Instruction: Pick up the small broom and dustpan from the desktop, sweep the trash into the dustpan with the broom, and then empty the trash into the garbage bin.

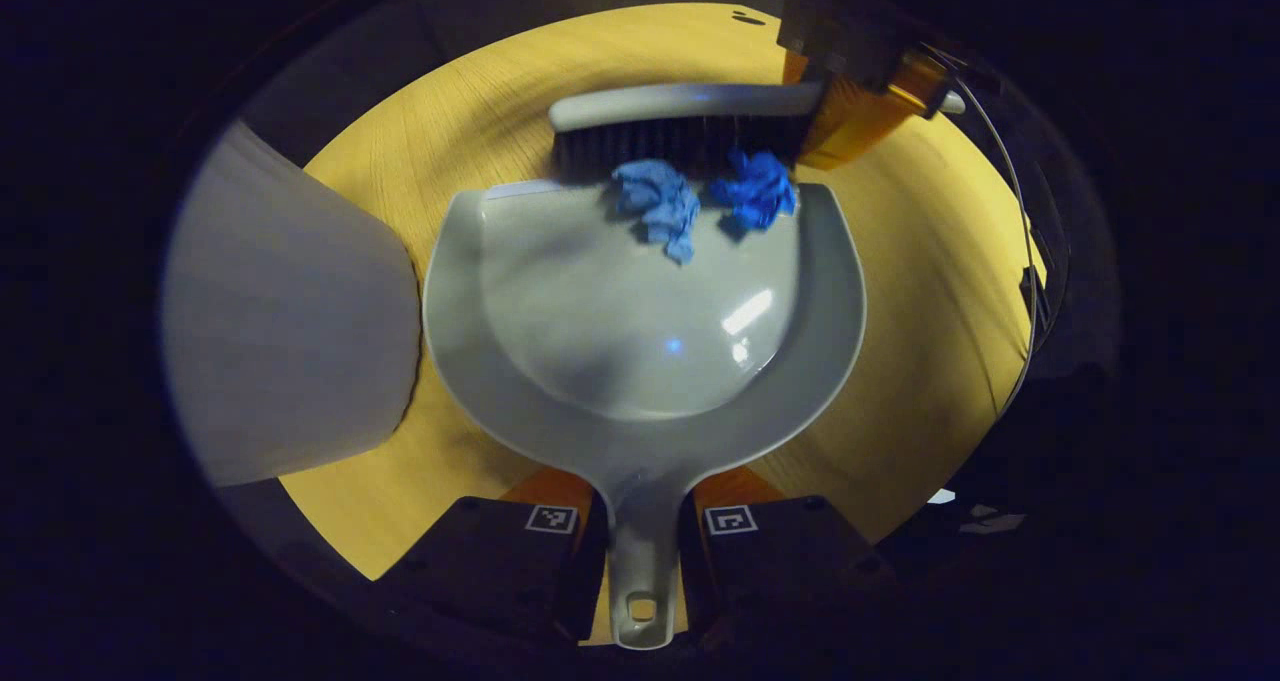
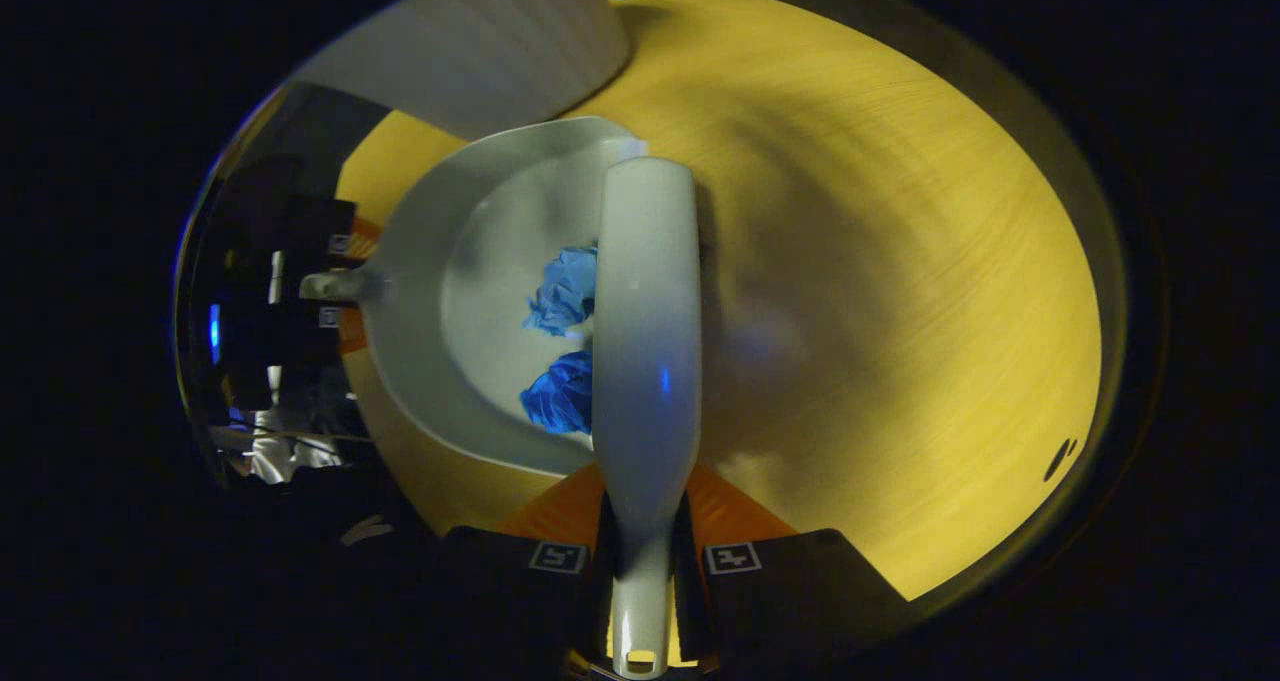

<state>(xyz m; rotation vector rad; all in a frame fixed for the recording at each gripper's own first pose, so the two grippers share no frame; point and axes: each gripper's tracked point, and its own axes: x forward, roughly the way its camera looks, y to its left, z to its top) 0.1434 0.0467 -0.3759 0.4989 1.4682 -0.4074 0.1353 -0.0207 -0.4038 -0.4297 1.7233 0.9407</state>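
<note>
A grey dustpan [image 1: 640, 361] lies flat on the yellow wooden desktop [image 1: 930, 321], and my left gripper [image 1: 640, 536] is shut on its handle. Two crumpled blue paper scraps [image 1: 660, 206] [image 1: 755, 191] rest just inside the pan's mouth. The small grey broom [image 1: 690, 126] with dark bristles stands across the mouth, touching the scraps from behind. In the right gripper view, my right gripper [image 2: 640, 561] is shut on the broom [image 2: 645, 331] handle, the blue scraps [image 2: 565, 291] [image 2: 560, 396] lie left of the broom head inside the dustpan [image 2: 470, 291], and the left gripper [image 2: 300, 291] holds the pan's handle.
A pale grey garbage bin [image 1: 290, 321] stands at the left of the dustpan on the desktop, and shows as the bin [image 2: 490, 46] beyond the pan in the right gripper view. The desktop [image 2: 900, 281] stretches wide to the right of the broom.
</note>
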